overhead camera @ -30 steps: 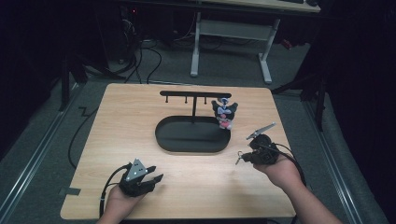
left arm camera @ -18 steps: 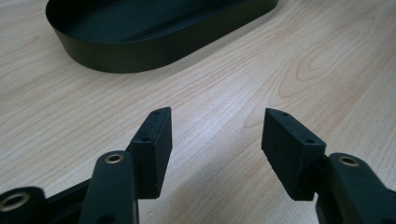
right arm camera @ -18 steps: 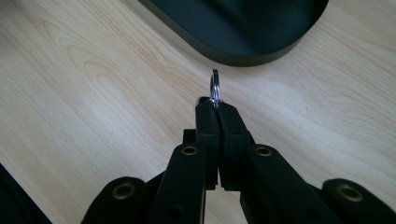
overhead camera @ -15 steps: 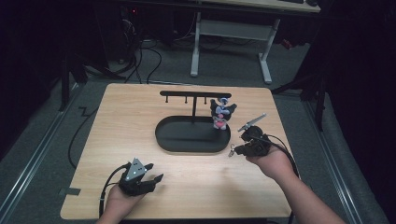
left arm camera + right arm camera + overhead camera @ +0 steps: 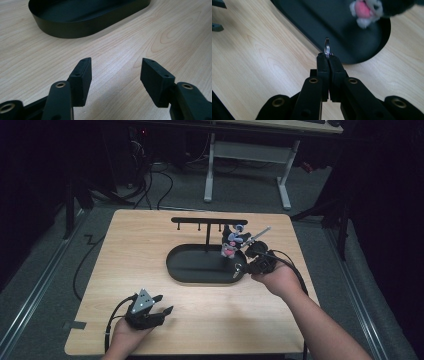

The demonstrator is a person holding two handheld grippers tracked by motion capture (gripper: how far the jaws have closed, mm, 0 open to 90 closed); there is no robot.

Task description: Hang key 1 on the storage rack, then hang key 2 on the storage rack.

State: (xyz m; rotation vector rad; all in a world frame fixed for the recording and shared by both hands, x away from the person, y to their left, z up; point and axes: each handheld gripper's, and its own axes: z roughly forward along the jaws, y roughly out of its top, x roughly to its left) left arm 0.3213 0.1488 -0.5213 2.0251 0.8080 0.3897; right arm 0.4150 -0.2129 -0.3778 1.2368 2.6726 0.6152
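Right gripper [image 5: 327, 57] moved toward tray [image 5: 180, 270], fingers pinching key ring [image 5: 327, 47]; plush [image 5: 368, 8] blurred, cut off.

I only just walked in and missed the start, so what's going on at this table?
A person is working with a hand-held gripper in each hand. The right gripper is shut on a metal key ring, held over the right end of the black oval tray, close to a small plush keychain that sits by the black hook rack. The left gripper rests near the front of the wooden table with open jaws and nothing between them.
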